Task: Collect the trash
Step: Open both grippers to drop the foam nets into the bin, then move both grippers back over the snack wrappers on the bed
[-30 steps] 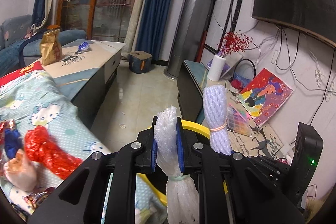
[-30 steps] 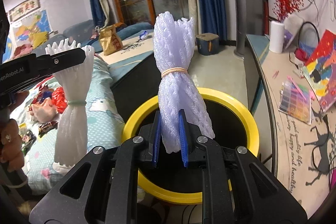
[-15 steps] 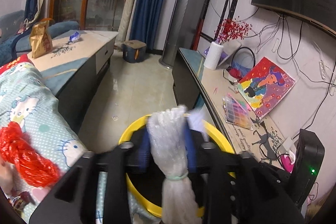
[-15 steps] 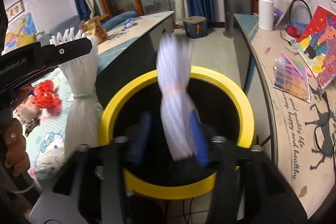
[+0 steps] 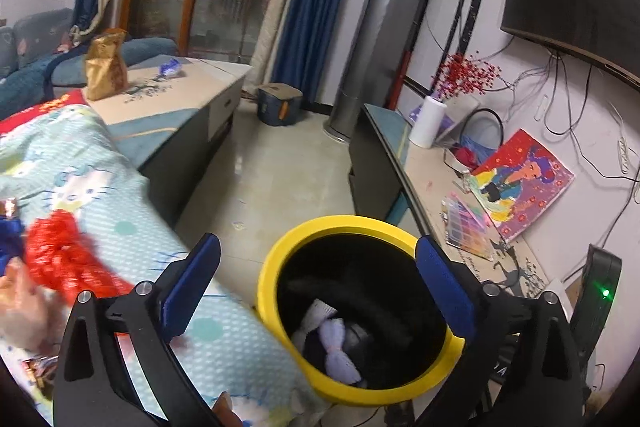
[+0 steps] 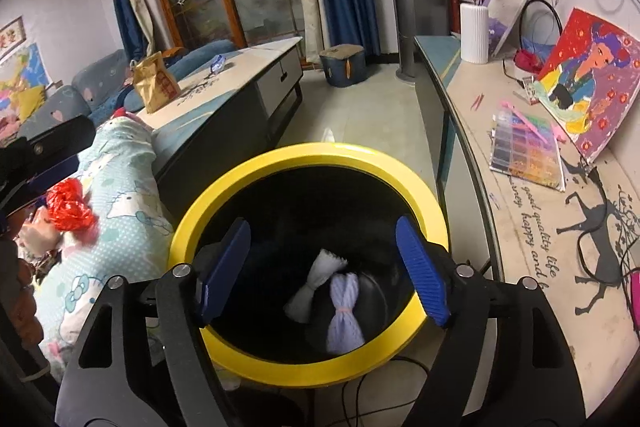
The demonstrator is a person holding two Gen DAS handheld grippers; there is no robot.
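Observation:
A black bin with a yellow rim (image 5: 332,225) (image 6: 312,153) stands between the bed and the long desk. On its dark bottom lie a white foam net bundle (image 6: 316,283) (image 5: 316,315) and a lilac foam net bundle (image 6: 344,315) (image 5: 338,351), side by side. My left gripper (image 5: 316,275) hangs over the bin's near left side, jaws opening wide, nothing between them. My right gripper (image 6: 324,259) is right above the bin mouth, jaws opening too, and holds nothing. A red mesh net (image 5: 60,259) (image 6: 70,205) lies on the bed.
The bed's cartoon-print blanket (image 5: 100,195) is left of the bin, with small wrappers and a person's hand (image 5: 20,307) at its left edge. A low cabinet (image 5: 172,107) carries a brown paper bag (image 5: 105,65). The long desk (image 6: 532,211) on the right holds a painting, a bead box and a white roll.
Both grippers went from shut on their foam net bundles to wide open. The white and lilac bundles dropped into the bin. Both views sank a little toward the bin.

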